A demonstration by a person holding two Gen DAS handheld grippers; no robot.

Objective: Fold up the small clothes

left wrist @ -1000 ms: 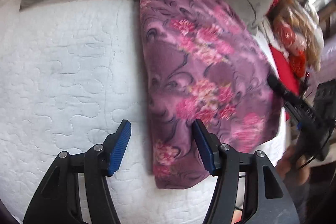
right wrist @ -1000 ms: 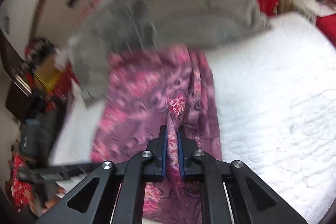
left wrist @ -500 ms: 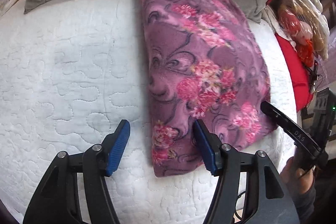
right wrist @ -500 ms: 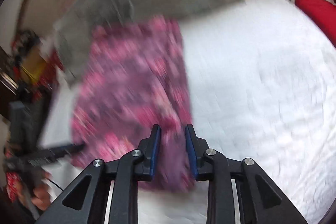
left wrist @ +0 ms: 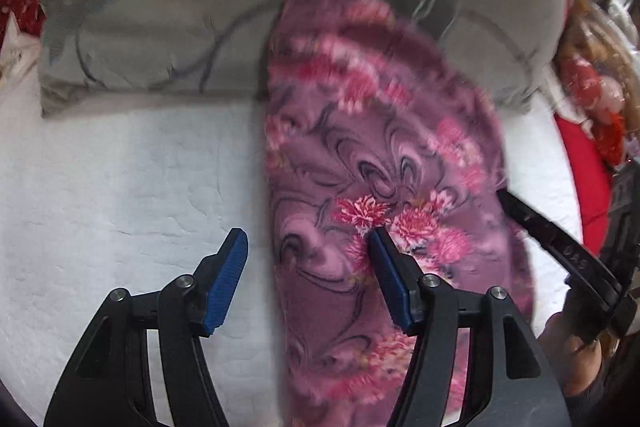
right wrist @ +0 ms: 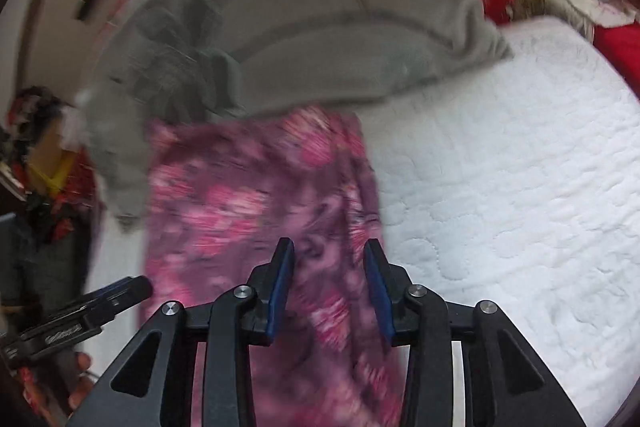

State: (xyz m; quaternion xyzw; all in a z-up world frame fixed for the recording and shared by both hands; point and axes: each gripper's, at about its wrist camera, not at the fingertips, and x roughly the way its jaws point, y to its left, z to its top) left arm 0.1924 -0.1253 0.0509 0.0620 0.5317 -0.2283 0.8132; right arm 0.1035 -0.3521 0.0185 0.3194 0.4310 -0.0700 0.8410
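Floral garment [left wrist: 384, 195] flat on white quilt [left wrist: 120, 179], left gripper [left wrist: 306, 251] spread, right gripper [right wrist: 330, 291] opening, lettering unreadable.

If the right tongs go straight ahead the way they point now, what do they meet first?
Most likely the purple flowered cloth on the white bedcover. The right tongs point down at it, their jaws opening with nothing pinched. The picture is blurred, so how far off it lies is unclear.

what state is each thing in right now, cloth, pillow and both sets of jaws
floral cloth: folded into a long strip, flat on the white quilt, far end against the pillow
grey pillow: lying at the head of the quilt
left gripper: jaws open, empty
right gripper: jaws opening, cloth released
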